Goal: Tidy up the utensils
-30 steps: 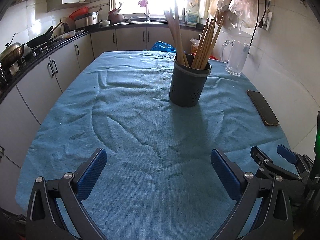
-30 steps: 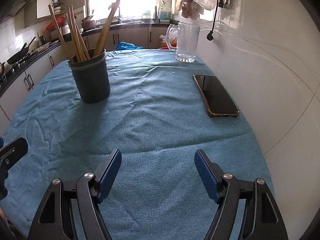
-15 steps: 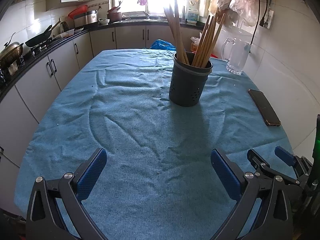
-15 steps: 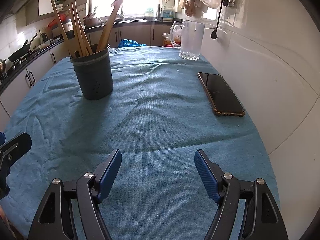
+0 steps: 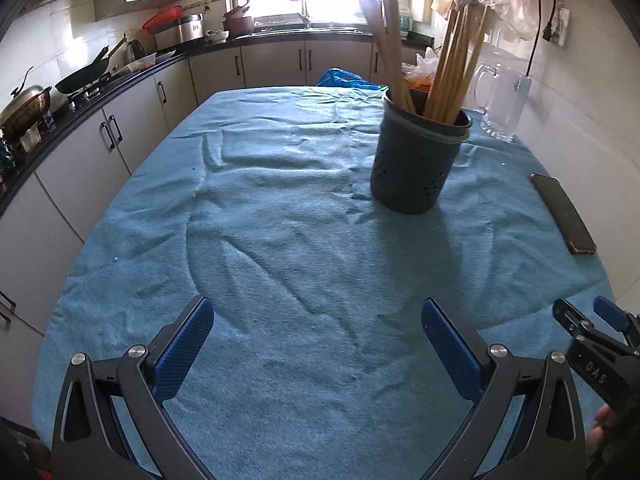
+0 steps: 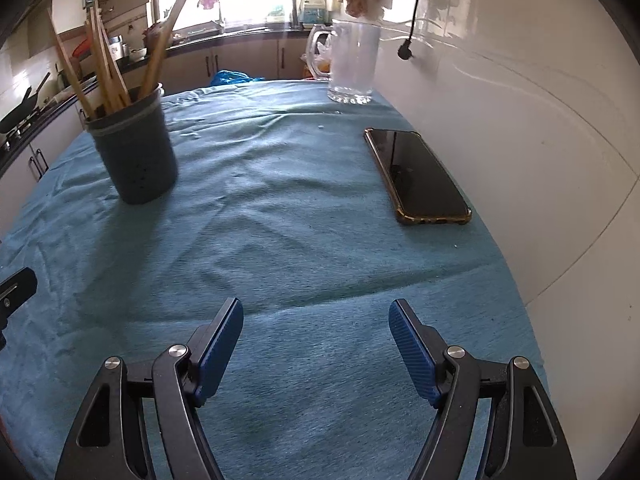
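A dark grey perforated utensil holder (image 5: 416,162) stands upright on the blue cloth, also in the right wrist view (image 6: 136,152). Several wooden utensils (image 5: 448,64) stand in it, leaning outward (image 6: 104,68). My left gripper (image 5: 316,320) is open and empty, low over the cloth, well short of the holder. My right gripper (image 6: 316,320) is open and empty, near the table's front edge, right of the holder. The right gripper's fingers (image 5: 612,314) show at the lower right of the left wrist view.
A black phone (image 6: 416,176) lies on the cloth near the right wall (image 5: 564,212). A glass pitcher (image 6: 352,64) stands at the far right corner. The blue cloth (image 5: 280,240) covers the table. Kitchen counters with pans run along the left and back.
Both grippers have moved slightly forward toward the holder, which looks a little larger. Both stay open and empty. Nothing on the table has moved.
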Demonstrator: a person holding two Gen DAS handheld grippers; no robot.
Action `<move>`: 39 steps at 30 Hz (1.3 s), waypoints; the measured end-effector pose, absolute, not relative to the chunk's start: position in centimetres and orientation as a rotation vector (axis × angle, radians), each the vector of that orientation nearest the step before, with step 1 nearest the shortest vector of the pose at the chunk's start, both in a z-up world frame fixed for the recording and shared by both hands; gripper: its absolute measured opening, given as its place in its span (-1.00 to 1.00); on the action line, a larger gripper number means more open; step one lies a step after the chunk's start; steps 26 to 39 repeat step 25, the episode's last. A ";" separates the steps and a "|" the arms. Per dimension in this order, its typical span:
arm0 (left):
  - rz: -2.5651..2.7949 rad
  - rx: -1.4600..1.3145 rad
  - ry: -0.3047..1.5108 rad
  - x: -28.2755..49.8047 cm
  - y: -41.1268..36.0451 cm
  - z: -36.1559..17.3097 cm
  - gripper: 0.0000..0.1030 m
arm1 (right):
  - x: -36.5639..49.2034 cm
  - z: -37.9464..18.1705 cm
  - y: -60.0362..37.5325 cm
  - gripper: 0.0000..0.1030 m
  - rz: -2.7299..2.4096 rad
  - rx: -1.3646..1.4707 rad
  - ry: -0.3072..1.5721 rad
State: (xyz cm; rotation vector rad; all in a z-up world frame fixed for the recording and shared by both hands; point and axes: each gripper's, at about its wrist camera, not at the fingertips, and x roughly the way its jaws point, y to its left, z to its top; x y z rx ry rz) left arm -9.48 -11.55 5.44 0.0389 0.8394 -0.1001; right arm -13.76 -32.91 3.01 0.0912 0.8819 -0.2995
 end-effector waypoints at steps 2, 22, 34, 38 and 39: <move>-0.097 0.039 0.838 -9.4 -11.5 5.5 1.00 | -13.7 2.9 -33.1 0.54 -0.301 0.098 0.888; -0.106 0.079 0.458 -14.8 -12.6 14.7 1.00 | -16.1 11.7 -29.6 0.61 -0.229 0.084 0.493; -0.122 0.072 0.469 -14.9 -12.5 14.7 1.00 | -16.0 11.4 -29.9 0.62 -0.229 0.085 0.507; -0.122 0.072 0.469 -14.9 -12.5 14.7 1.00 | -16.0 11.4 -29.9 0.62 -0.229 0.085 0.507; -0.122 0.072 0.469 -14.9 -12.5 14.7 1.00 | -16.0 11.4 -29.9 0.62 -0.229 0.085 0.507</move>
